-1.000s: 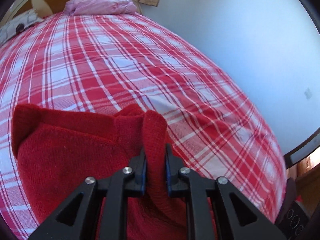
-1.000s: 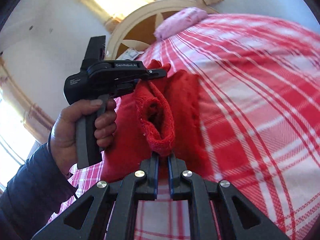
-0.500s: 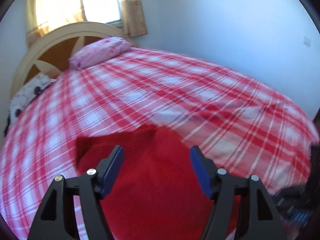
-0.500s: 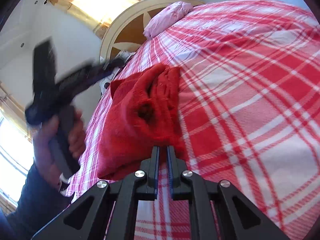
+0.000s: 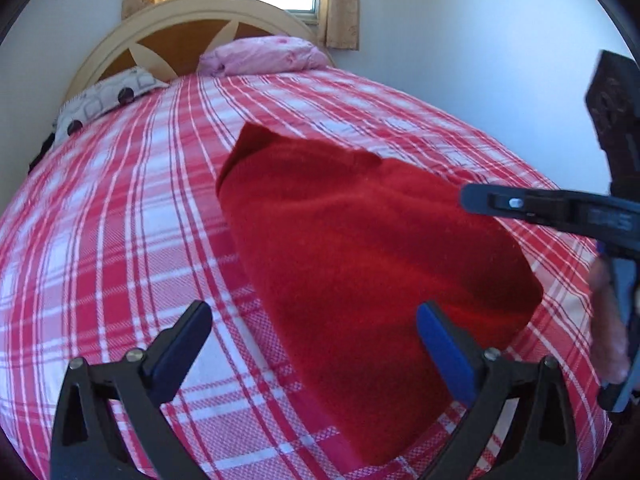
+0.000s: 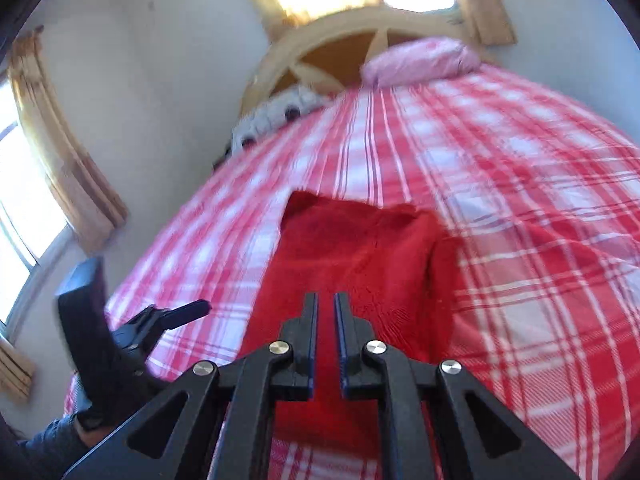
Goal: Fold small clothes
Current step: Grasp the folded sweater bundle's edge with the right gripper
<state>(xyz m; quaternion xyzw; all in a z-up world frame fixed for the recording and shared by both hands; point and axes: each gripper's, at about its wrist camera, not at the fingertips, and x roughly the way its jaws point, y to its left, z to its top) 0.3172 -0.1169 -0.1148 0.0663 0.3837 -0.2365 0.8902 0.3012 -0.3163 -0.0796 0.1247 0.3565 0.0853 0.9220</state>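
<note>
One plaid-covered bed [image 5: 120, 248] being observed. One red knit garment [image 5: 360, 248], folded, being supported on bed centre. Two pillows being noted at headboard. Left gripper [image 5: 314, 330]: jaws being held wide apart, nothing gripped. Right gripper [image 6: 326, 320]: jaws being held narrowly parted over garment, nothing pinched.

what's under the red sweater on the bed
The red sweater lies folded flat on the red plaid bedspread, which shows all around it. Whether anything else sits beneath is hidden by the knit. Neither gripper touches it.
</note>
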